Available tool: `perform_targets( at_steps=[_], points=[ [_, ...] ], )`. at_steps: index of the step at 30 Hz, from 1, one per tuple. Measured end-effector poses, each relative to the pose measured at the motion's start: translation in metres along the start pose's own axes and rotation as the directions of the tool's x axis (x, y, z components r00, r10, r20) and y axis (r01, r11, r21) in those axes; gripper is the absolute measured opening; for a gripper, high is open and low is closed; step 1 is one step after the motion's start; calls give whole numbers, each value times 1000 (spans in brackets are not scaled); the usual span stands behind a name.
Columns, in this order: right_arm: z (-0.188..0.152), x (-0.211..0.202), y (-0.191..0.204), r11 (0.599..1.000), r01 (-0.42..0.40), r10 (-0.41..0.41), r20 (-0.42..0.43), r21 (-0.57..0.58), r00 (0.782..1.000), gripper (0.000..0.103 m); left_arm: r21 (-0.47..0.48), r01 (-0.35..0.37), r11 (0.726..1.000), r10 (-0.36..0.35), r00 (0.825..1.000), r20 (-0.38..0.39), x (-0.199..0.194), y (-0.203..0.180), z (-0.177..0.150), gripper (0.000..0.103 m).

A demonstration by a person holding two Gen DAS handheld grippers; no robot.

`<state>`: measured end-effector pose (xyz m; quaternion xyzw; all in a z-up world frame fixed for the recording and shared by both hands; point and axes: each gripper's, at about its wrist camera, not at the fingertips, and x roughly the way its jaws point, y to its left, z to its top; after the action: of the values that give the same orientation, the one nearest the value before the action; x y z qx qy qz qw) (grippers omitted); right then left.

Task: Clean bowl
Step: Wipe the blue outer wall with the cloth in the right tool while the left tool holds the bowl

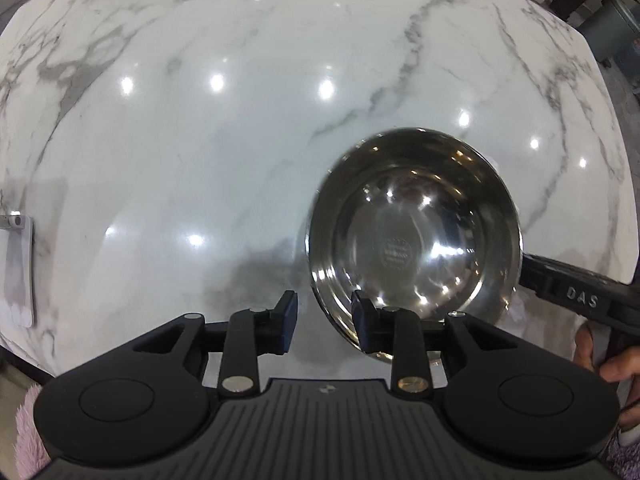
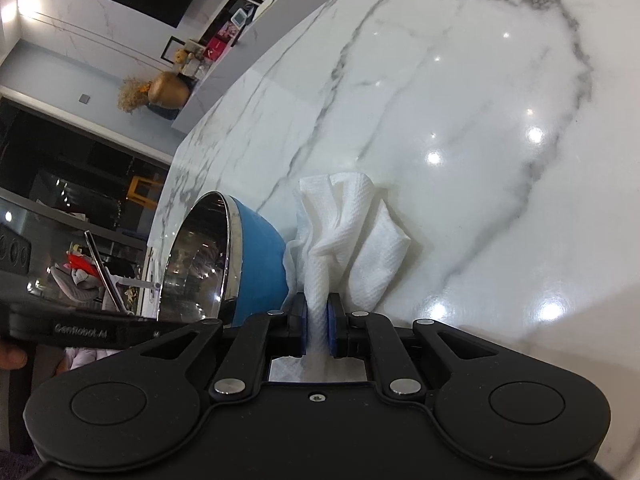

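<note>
Left gripper (image 1: pixel 325 325) gapes wide, empty. The bowl (image 1: pixel 414 236) sits at its 1 o'clock on the marble table (image 1: pixel 240 140), near rim hidden behind one finger. Right gripper (image 2: pixel 318 326) pinches a paper towel (image 2: pixel 352 232), whose lower end is cut off

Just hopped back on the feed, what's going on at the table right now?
A person is working two handheld claws on a marble table. The right claw is shut on a crumpled white paper towel, held just beside the bowl, a steel bowl with a blue outside. The left claw is open at the bowl's near rim, one finger over the inside, not gripping it. The bowl's inside looks shiny, and the towel is not inside it yet.
</note>
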<state>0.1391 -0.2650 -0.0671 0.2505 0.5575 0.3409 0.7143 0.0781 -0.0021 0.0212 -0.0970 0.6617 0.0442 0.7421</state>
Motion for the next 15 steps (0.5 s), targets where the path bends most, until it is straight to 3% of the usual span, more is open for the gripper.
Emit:
perform_targets(
  at_steps=[5, 11, 15],
  points=[
    [1, -2, 2, 1000, -2, 2, 8, -6, 1000, 9, 52, -25, 998, 24, 1000, 15, -3, -7, -1, 15],
    [10, -24, -4, 992, -120, 114, 106, 49, 988, 9, 90, -75, 993, 72, 997, 42, -2, -8, 8, 12],
    [11, -20, -7, 990, -124, 116, 102, 68, 988, 9, 94, -90, 992, 86, 995, 53, 0, -10, 16, 11]
  ],
)
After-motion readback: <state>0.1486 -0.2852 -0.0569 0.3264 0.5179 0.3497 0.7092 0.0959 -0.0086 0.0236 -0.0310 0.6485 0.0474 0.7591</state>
